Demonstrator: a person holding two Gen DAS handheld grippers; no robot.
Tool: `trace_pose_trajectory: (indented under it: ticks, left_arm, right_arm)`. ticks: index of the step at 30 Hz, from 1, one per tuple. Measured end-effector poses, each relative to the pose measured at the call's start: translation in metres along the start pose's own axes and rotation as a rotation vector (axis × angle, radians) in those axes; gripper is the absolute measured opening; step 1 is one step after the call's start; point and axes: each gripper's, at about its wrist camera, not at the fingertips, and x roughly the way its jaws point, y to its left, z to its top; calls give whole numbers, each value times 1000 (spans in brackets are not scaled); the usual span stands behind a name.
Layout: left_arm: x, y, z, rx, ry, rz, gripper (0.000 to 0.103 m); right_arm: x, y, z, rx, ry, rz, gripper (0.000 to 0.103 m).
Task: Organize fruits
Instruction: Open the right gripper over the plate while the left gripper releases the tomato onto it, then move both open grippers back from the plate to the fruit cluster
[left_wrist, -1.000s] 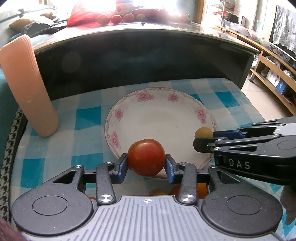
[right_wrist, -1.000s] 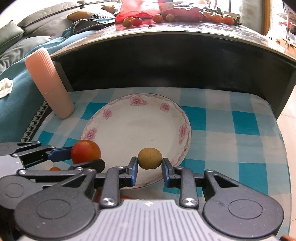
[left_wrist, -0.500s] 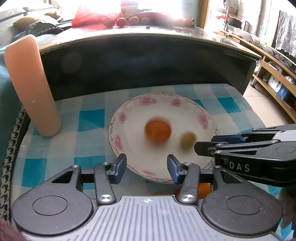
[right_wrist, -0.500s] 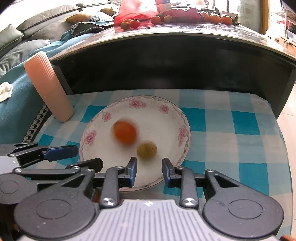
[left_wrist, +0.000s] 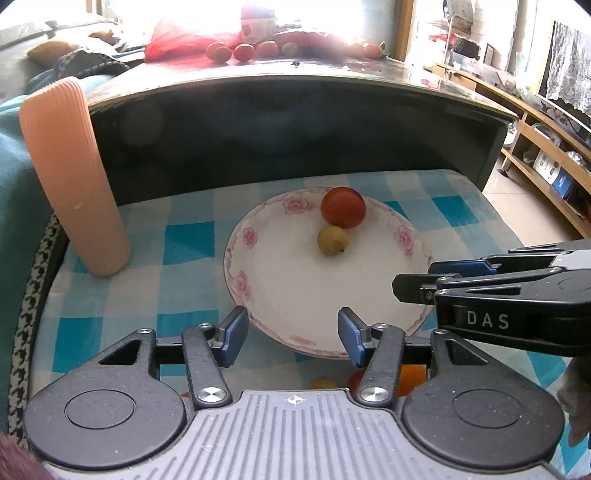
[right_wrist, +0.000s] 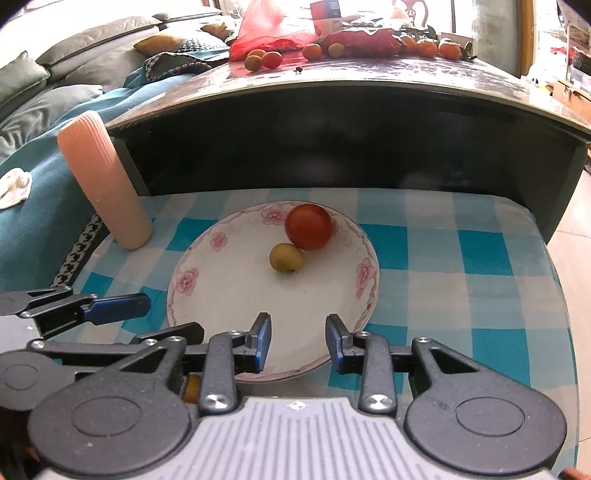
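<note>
A red tomato (left_wrist: 343, 207) (right_wrist: 309, 226) and a small yellow-green fruit (left_wrist: 332, 240) (right_wrist: 286, 257) rest touching each other on the far part of a white plate with pink flowers (left_wrist: 288, 280) (right_wrist: 236, 291). My left gripper (left_wrist: 292, 334) hangs open over the plate's near rim with nothing between its fingers. My right gripper (right_wrist: 297, 341) is also open and empty at the near rim. In the left wrist view the right gripper (left_wrist: 424, 280) comes in from the right. More fruit (left_wrist: 406, 376) shows partly hidden below the left fingers.
The plate lies on a blue-and-white checked cloth (right_wrist: 461, 258). A tall ribbed pink cup (left_wrist: 74, 177) (right_wrist: 105, 181) stands at the left. Behind is a dark table (right_wrist: 332, 96) with several fruits (right_wrist: 310, 51) and a red bag on top. A teal sofa lies left.
Both grippers let go of their fruit and pulled back. The tomato and the small yellow-green fruit rolled across the plate and now sit together at its far side.
</note>
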Motion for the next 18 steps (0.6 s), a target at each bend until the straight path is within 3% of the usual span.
trace_pose_trajectory:
  ticks: [18]
  left_arm:
    - [-17, 4, -9, -17, -8, -12, 63]
  right_arm:
    - [-20, 8, -12, -11, 3, 12, 48]
